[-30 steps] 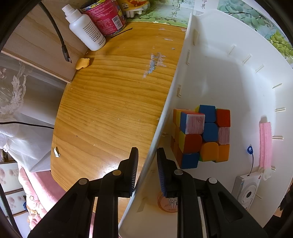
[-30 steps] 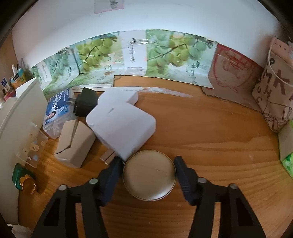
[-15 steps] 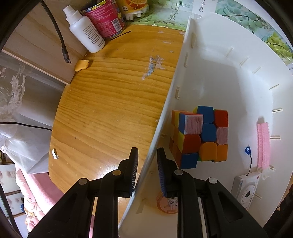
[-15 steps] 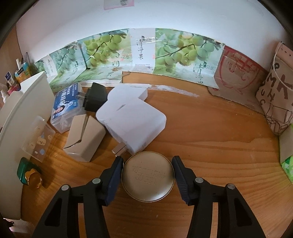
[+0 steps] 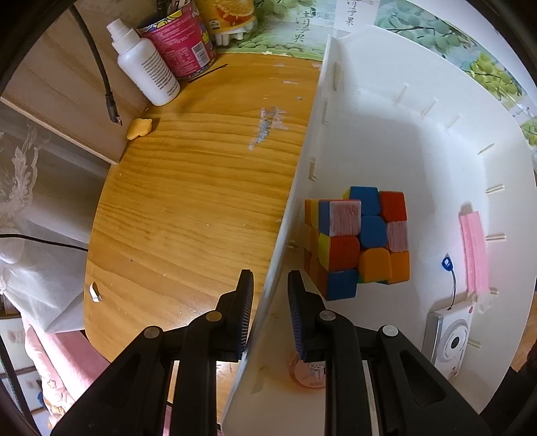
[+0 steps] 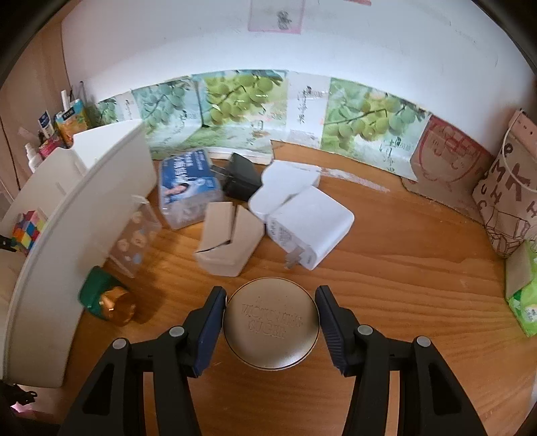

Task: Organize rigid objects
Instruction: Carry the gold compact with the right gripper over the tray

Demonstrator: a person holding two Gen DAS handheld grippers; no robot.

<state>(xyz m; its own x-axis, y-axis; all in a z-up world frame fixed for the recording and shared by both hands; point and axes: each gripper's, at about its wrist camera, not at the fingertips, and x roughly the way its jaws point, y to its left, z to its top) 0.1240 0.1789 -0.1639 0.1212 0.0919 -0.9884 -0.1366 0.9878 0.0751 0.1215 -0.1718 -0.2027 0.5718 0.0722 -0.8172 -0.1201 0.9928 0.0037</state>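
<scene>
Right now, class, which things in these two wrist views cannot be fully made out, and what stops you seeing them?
- Round sticker or disc, left wrist view: partly hidden behind the left gripper finger.
- Camera-shaped item, same view: its lower part is hidden.
- Puzzle cube, right wrist view: mostly hidden by the white bin wall.
- Round tin between the right gripper fingers: whether they touch it is unclear.

The round tin (image 6: 270, 327) bears embossed lettering on its lid, roughly "VICTORIA'S SECRET", though the letters are soft. Chinese characters 清淳果 stand on the grape-printed paper (image 5: 303, 25) against the wall. The paper bag (image 6: 515, 198) shows large letters, "M" and "K" among them.
</scene>
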